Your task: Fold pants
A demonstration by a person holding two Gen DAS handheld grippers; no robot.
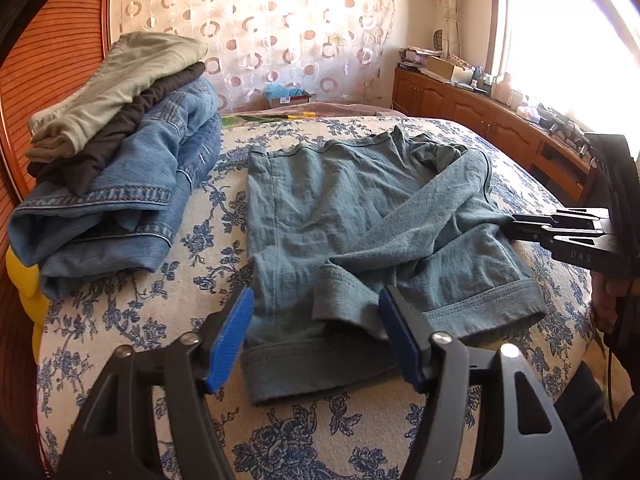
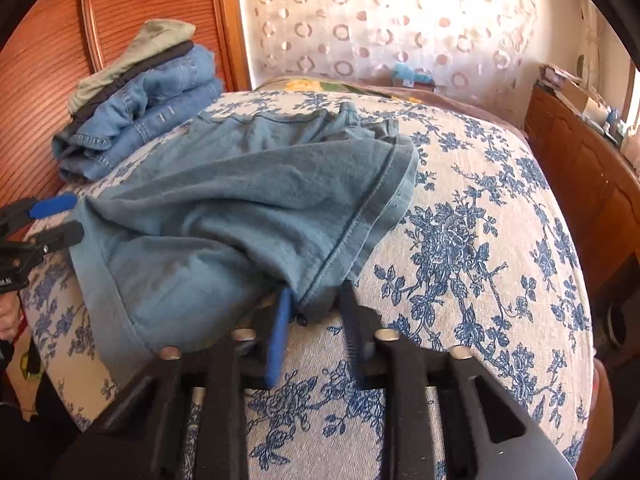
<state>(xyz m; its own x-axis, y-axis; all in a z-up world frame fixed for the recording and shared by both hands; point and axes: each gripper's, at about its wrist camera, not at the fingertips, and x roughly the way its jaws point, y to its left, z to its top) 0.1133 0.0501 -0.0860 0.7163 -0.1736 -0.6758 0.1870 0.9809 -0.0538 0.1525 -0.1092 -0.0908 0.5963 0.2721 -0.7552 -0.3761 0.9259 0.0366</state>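
The pants (image 1: 360, 216) are lying on the bed (image 1: 120, 340), crumpled and partly folded over themselves, just beside a stack of clothes (image 1: 120, 152) that is sitting by the wooden headboard (image 1: 56, 60). The near cuffs are pointing away from the stack, toward the bed's front edge.

The left hand-held gripper (image 1: 316, 336) is hovering at the hem end of the pants, the end farthest from the headboard. Its blue pads (image 1: 232, 340) are standing spread on either side of the hem, and the cloth is lying between them without being pressed.

The right hand-held gripper (image 2: 316, 312) is working at the far side of the pants from the stack. Its jaws are drawn close together and seem to be pinching a bunched seam edge of the pants, though the blur there is making the contact hard to confirm. Cloth is draping up from that grip toward the stack.
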